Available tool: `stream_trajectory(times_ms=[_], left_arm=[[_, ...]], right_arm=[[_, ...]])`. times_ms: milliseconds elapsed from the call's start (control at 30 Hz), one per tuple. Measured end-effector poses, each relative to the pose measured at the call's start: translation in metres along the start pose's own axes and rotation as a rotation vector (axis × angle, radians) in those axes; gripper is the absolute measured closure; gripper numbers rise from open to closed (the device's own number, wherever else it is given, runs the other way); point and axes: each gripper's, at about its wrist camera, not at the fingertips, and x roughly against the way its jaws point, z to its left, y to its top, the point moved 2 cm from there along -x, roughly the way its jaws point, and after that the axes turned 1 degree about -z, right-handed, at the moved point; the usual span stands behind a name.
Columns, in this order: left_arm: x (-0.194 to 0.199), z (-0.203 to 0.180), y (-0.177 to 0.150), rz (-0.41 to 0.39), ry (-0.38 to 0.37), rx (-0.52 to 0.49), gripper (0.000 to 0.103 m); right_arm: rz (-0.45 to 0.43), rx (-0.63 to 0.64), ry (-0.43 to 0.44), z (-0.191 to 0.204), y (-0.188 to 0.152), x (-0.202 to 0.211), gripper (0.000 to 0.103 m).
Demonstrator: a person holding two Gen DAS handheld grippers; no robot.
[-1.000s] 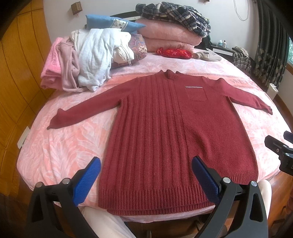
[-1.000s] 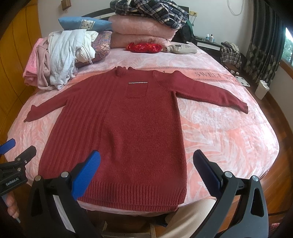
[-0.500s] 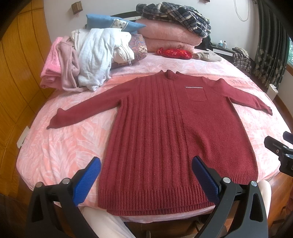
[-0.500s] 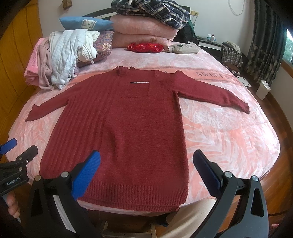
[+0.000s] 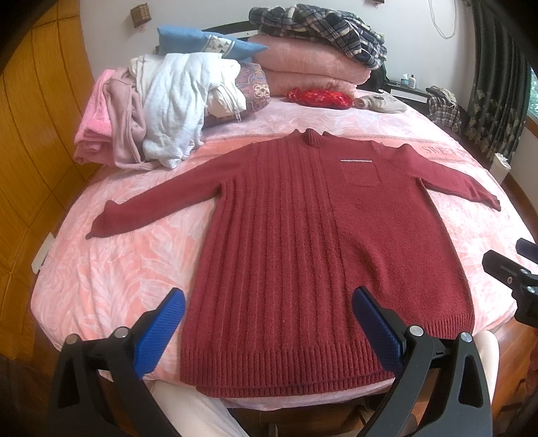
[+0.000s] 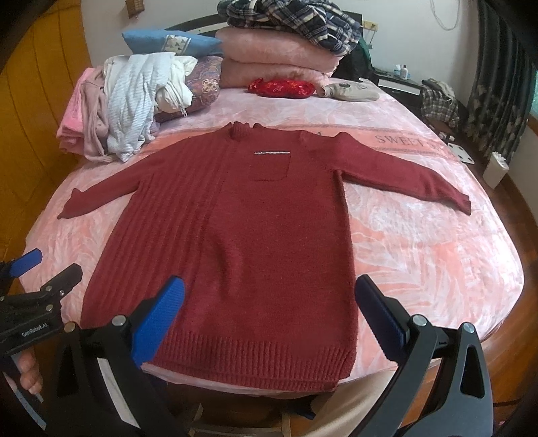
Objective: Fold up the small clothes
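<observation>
While flat, sweater (image 5: 312, 242); tongs (image 5: 269, 322) seemingly apart.

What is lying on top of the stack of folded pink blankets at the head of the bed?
A crumpled dark plaid garment lies on the pink blankets, spilling over their right end. Whatever sits beneath it on the blanket top is covered.

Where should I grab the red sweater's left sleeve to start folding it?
Take the left sleeve at its cuff with the left claw, coming in from the outer left side. The sleeve lies flat and stretched away from the sweater body, so the cuff is its free end, with bare bedspread around it.
</observation>
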Motion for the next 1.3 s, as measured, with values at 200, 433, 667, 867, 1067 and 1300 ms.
stream_trajectory(times_ms=[200, 433, 667, 867, 1067, 1300], left_arm=[[0.000, 0.000, -0.001, 0.000, 0.001, -0.001, 0.004], [-0.007, 0.000, 0.004, 0.014, 0.000, -0.007, 0.004], [-0.025, -0.011, 0.015, 0.041, -0.012, -0.020, 0.004], [-0.058, -0.038, 0.036, 0.074, -0.024, -0.035, 0.004], [-0.090, -0.080, 0.072, 0.068, -0.032, -0.093, 0.004], [-0.131, -0.143, 0.128, 0.050, -0.074, -0.114, 0.004]], right_arm=[[-0.007, -0.020, -0.010, -0.004, 0.002, -0.001, 0.003], [0.012, -0.064, -0.021, -0.012, 0.005, -0.010, 0.003], [0.032, -0.045, -0.019, -0.019, 0.008, -0.025, 0.003], [0.080, -0.061, -0.027, -0.055, 0.021, -0.062, 0.003], [0.059, -0.144, -0.045, -0.128, 0.054, -0.081, 0.003], [0.084, -0.284, -0.314, -0.317, 0.104, -0.122, 0.003]])
